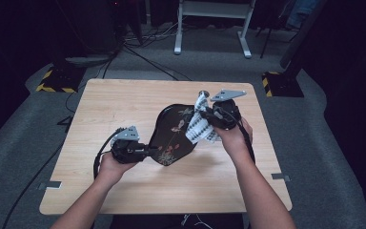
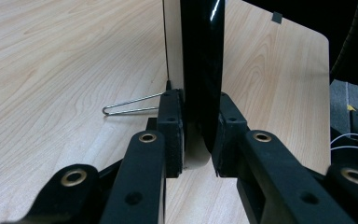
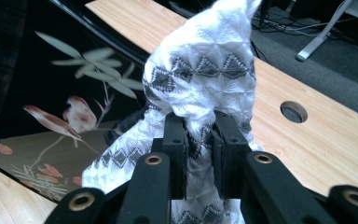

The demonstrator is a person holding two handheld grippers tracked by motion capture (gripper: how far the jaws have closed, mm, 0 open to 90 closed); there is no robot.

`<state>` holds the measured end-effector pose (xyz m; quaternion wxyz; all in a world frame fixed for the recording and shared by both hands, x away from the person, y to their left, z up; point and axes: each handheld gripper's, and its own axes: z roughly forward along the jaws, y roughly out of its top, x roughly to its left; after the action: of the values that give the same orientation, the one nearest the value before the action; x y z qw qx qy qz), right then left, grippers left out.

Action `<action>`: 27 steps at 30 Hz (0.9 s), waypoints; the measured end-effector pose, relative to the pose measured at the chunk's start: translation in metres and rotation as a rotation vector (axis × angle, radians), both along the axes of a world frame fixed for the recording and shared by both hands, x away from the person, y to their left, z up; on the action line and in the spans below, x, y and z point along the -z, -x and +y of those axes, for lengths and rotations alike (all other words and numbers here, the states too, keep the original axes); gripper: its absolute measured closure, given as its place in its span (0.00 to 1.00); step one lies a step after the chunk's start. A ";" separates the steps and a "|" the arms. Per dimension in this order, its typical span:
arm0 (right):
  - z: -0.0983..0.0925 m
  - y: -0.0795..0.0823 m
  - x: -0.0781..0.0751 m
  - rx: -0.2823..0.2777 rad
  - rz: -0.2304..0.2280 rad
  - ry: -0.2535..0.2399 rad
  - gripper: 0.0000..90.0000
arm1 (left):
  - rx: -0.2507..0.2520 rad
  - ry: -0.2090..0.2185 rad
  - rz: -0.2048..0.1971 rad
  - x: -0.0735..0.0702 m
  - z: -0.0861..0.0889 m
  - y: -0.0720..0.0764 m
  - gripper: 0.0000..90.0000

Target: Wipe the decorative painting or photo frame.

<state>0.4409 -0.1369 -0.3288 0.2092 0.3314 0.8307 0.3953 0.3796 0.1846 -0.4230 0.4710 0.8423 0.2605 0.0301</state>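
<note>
A glossy black tray (image 1: 171, 136) painted with birds and leaves is tilted up over the wooden table (image 1: 124, 100). My left gripper (image 1: 145, 151) is shut on its near left rim; in the left gripper view the black tray edge (image 2: 200, 70) stands upright between the jaws of the left gripper (image 2: 198, 135). My right gripper (image 1: 205, 119) is shut on a bunched white cloth (image 1: 201, 125) with a grey zigzag pattern and holds it against the tray's upper right face. In the right gripper view the cloth (image 3: 200, 74) bulges out of the right gripper (image 3: 199, 147), with the painted tray (image 3: 51, 107) behind it.
A thin bent wire piece (image 2: 130, 106) lies on the table beside the left jaws. A round hole (image 3: 293, 111) is cut in the tabletop near the far edge. Beyond the table, cables (image 1: 143, 52) cross the grey floor and a white desk frame (image 1: 214, 28) stands there.
</note>
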 end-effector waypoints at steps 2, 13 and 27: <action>-0.001 0.000 0.012 0.010 0.022 0.008 0.87 | 0.001 -0.002 0.001 0.000 0.000 0.000 0.86; 0.002 0.005 0.040 -0.009 0.068 0.038 0.87 | -0.003 0.005 0.001 0.000 0.000 0.000 0.85; 0.046 0.031 0.037 -0.142 0.022 0.103 0.87 | -0.005 0.004 0.004 0.000 0.000 0.000 0.85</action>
<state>0.4101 -0.0906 -0.3662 0.1880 0.2648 0.8737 0.3622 0.3794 0.1842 -0.4233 0.4719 0.8408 0.2634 0.0291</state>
